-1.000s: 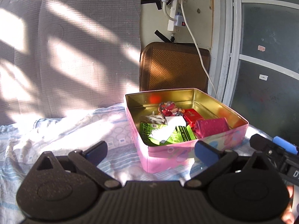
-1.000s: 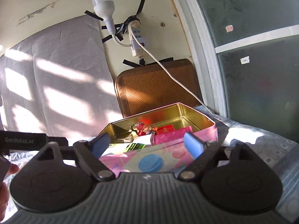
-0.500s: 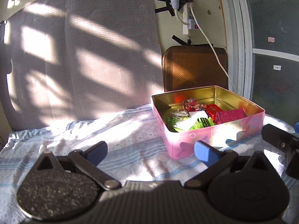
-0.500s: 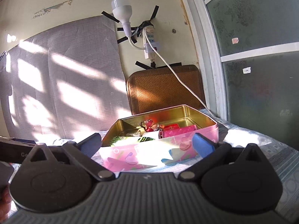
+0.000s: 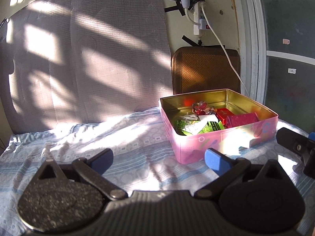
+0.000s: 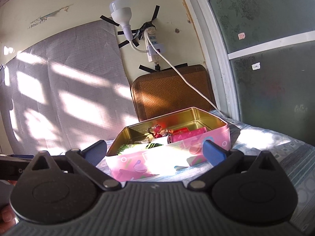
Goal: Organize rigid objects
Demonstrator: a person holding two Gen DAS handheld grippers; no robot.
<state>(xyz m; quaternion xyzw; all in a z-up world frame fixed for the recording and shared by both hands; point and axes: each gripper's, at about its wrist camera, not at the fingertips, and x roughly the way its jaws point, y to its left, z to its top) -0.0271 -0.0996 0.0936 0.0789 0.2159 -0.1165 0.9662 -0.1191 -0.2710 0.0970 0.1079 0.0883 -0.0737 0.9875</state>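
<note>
- Left wrist view takes in a bed [image 5: 82, 143] spread with a pale blue patterned sheet, sun and shadow falling across it; a grey mat [image 5: 84, 59] leans on the wall behind.
- A brown woven cushion [image 5: 204, 70] stands upright against the wall, just behind the tin.
- The pink tin [image 5: 226, 143], open-topped and gold inside, sits on the bed towards the right, ahead of both grippers.
- The left gripper [image 5: 158, 158] hangs above the sheet to the left of the tin, its jaws spread wide with nothing between the blue pads.
- The right gripper [image 6: 154, 150] faces the tin's near wall, jaws likewise apart and holding nothing; from the left wrist view its black body shows at the right edge, near the tin's corner.
- A white power strip [image 6: 152, 45], taped to the wall, carries a bulb [image 6: 121, 13] and a white cable [image 6: 189, 82] that runs down past the cushion.
- Inside the tin lie a magenta box [image 5: 242, 119] along the near right wall, a red box [image 5: 223, 113] just behind it, a green packet [image 5: 196, 126] with white paper on it at the near left, and a small red figure [image 5: 202, 106] towards the middle.
</note>
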